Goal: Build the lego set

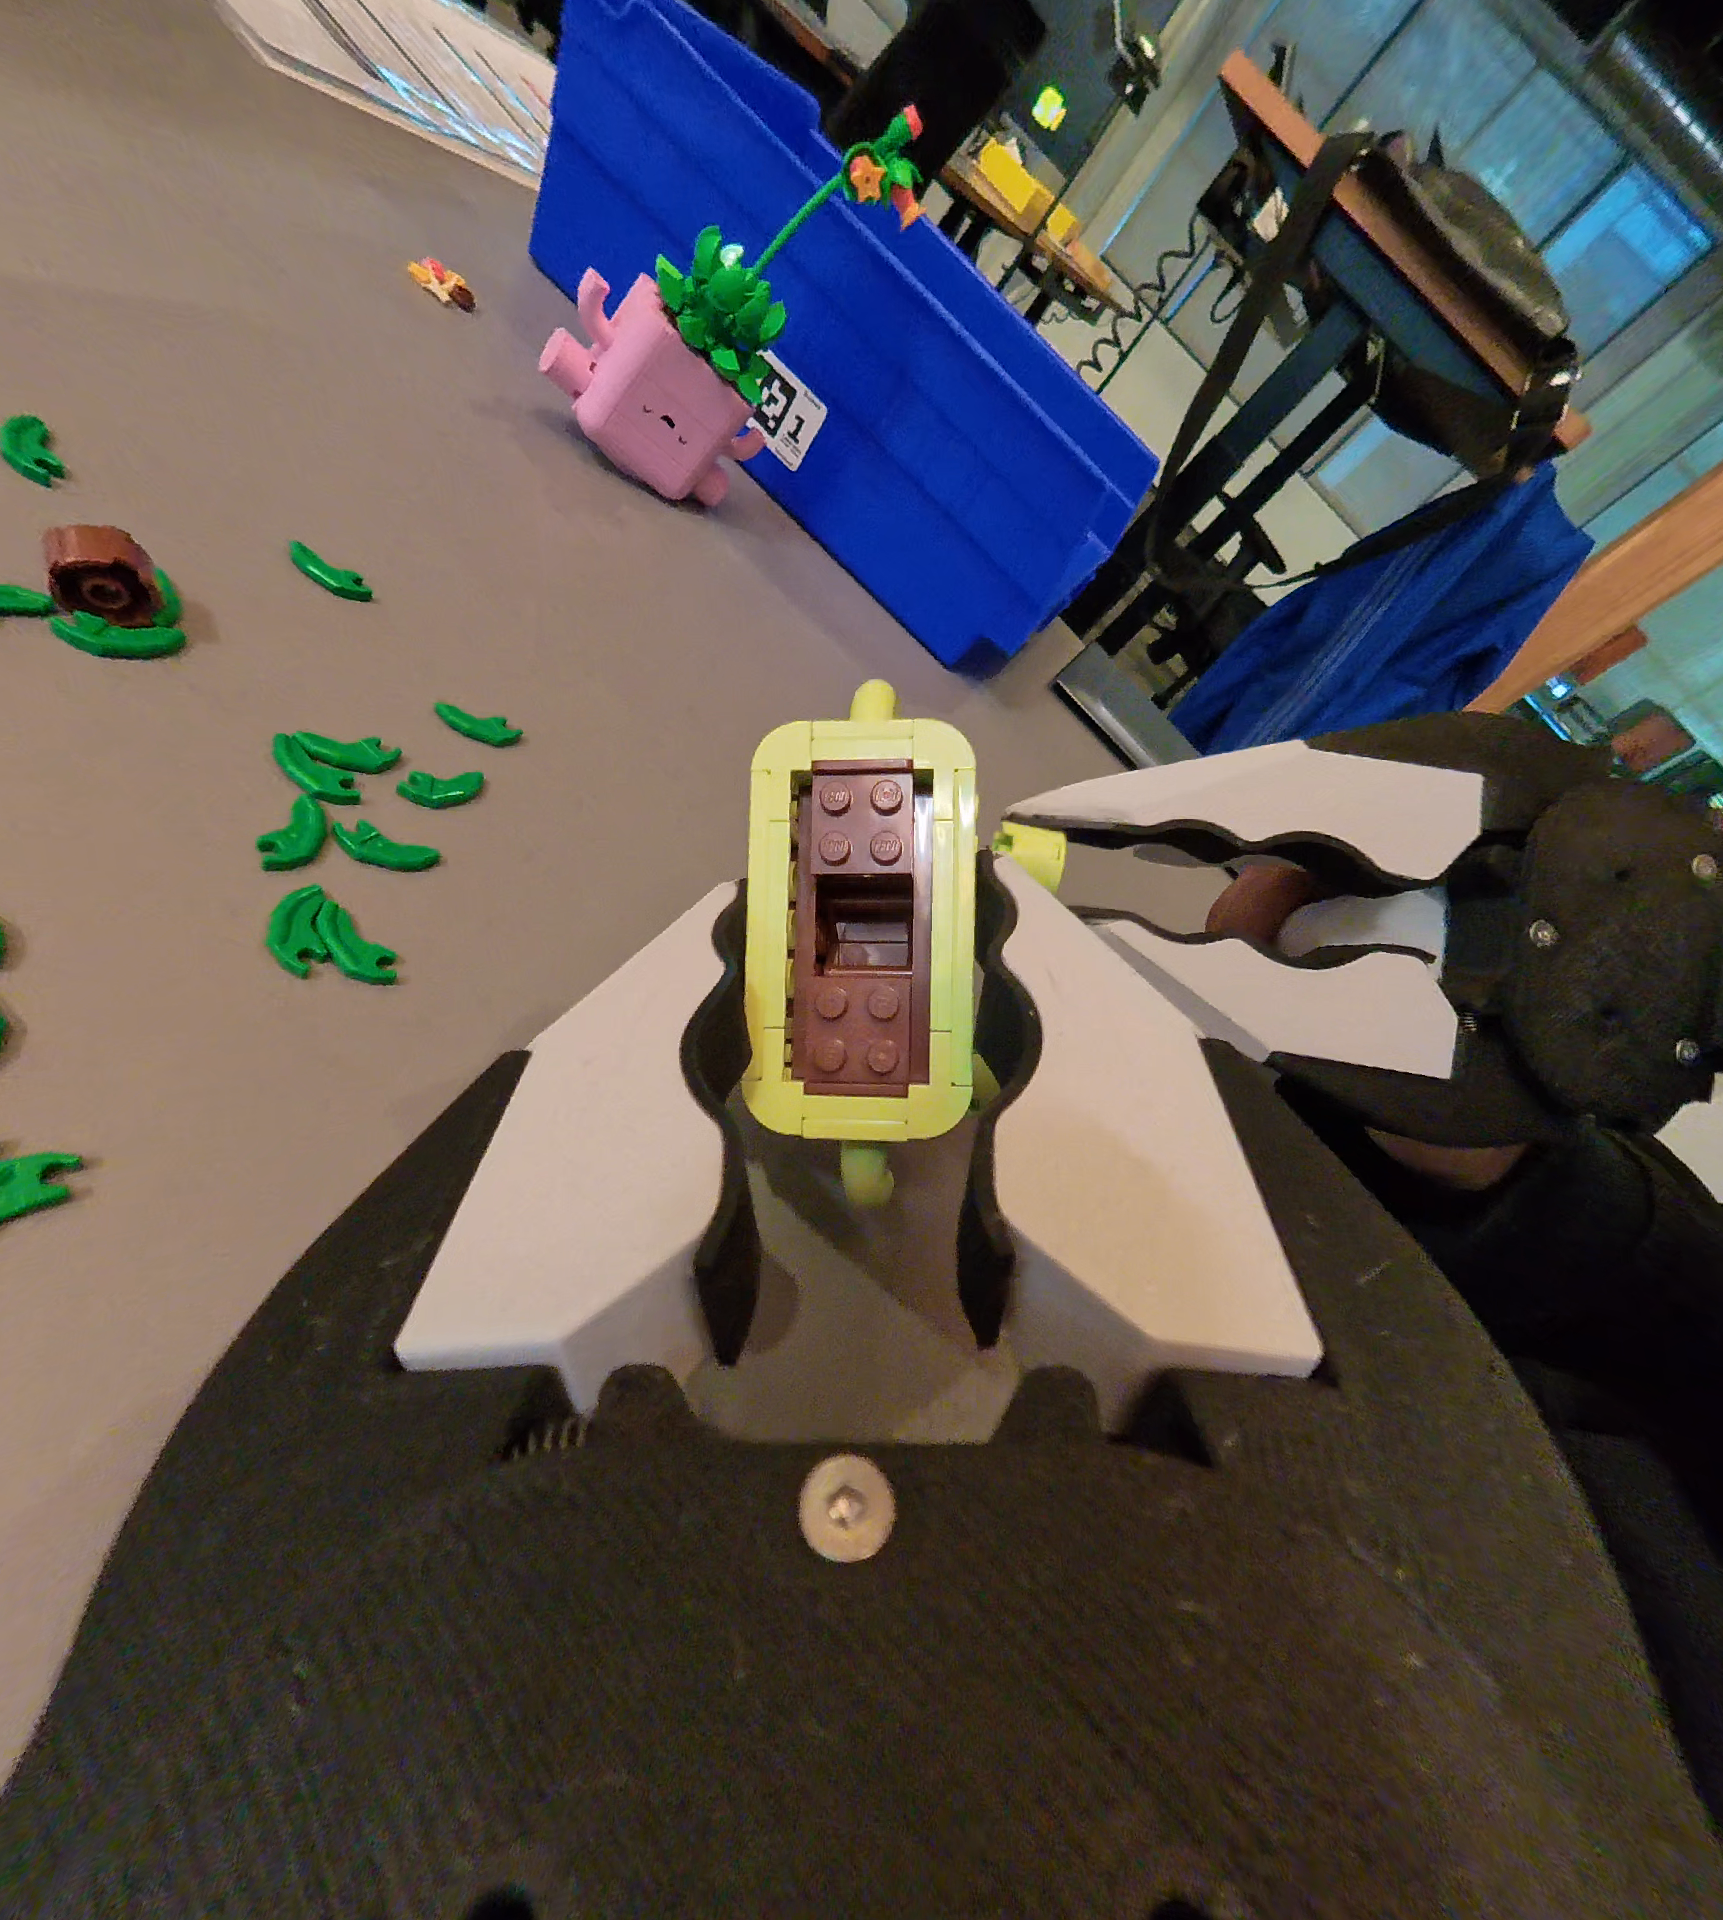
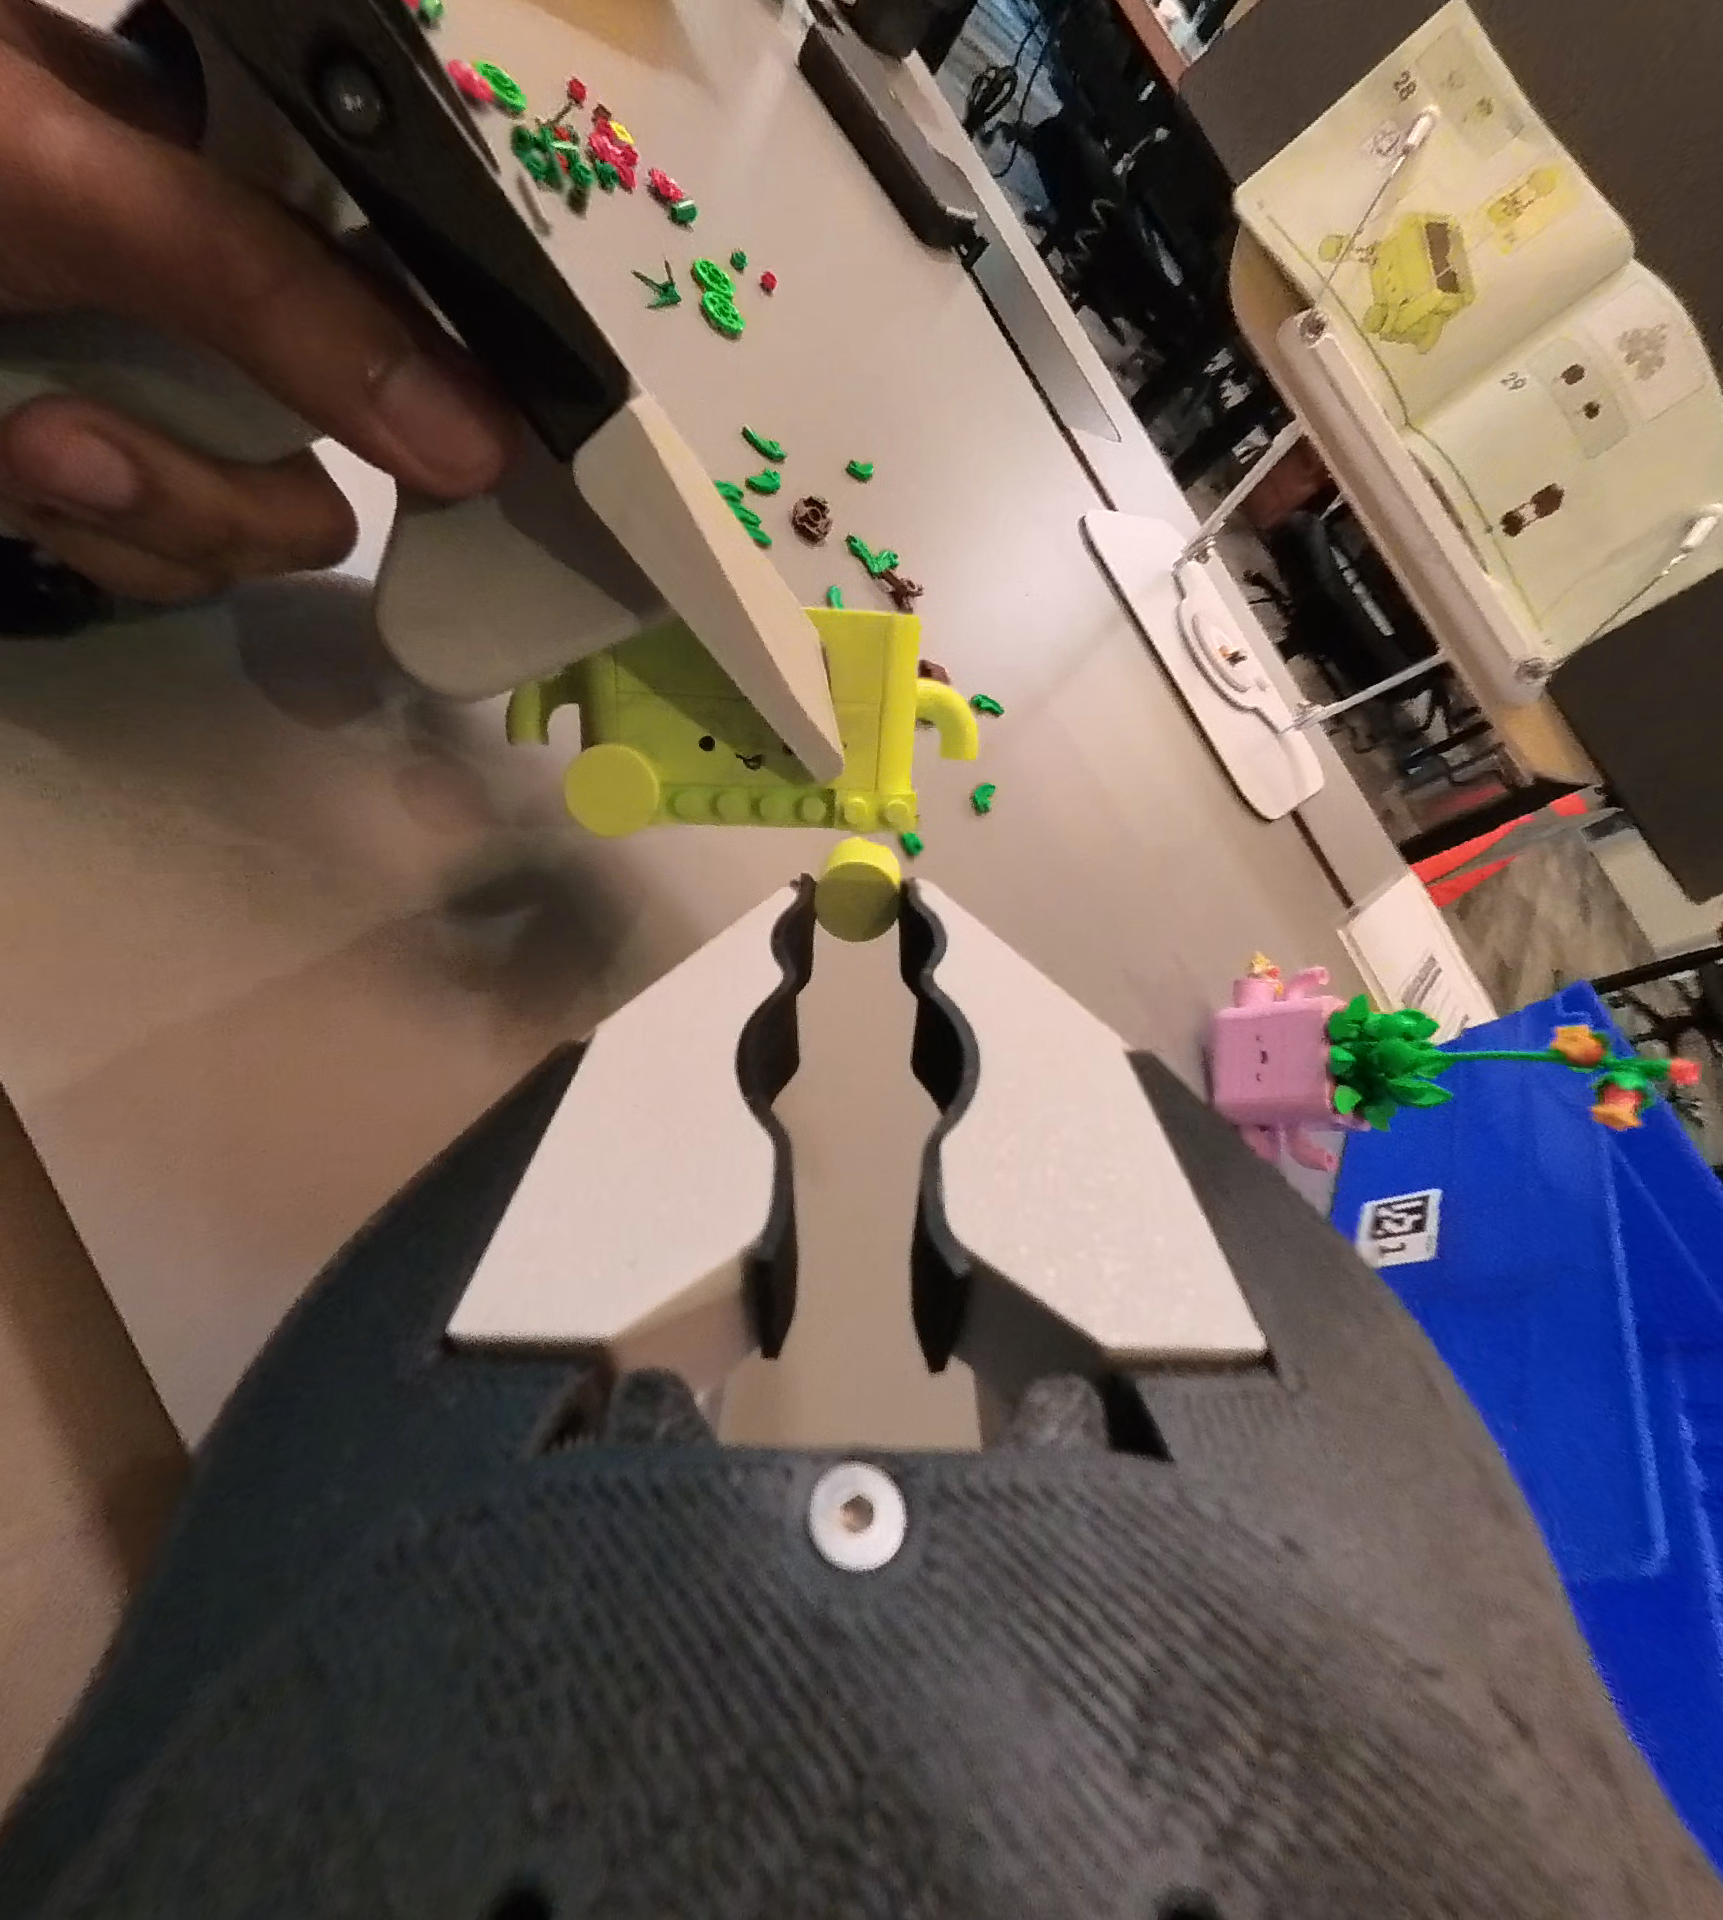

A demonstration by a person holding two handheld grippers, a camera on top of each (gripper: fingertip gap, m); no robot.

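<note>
Holding the lime-green pot (image 1: 859, 935) above the table (image 1: 213, 312), the left gripper (image 1: 862, 977) pinches its side walls, brown studs facing the camera. To the right, the right gripper (image 2: 857, 899) nips a round lime foot (image 2: 859, 891) just beside the pot's base. A misaligned press may twist the pot loose or drop the foot.

Grey counter (image 1: 213, 260) carries scattered green leaf pieces (image 1: 358, 821) at left, a brown round piece (image 1: 101, 574) resting on a few of them. Pink pot figure (image 1: 654, 400) with green plant and flower stem sits farther back, just beside a blue bin (image 1: 940, 447). Small orange-brown bit (image 1: 441, 283) lies apart near the bin. Right wrist view: red and green flower pieces (image 2: 576, 145) at the far end, white stand (image 2: 1210, 665) with an open booklet (image 2: 1522, 343) near the edge.
</note>
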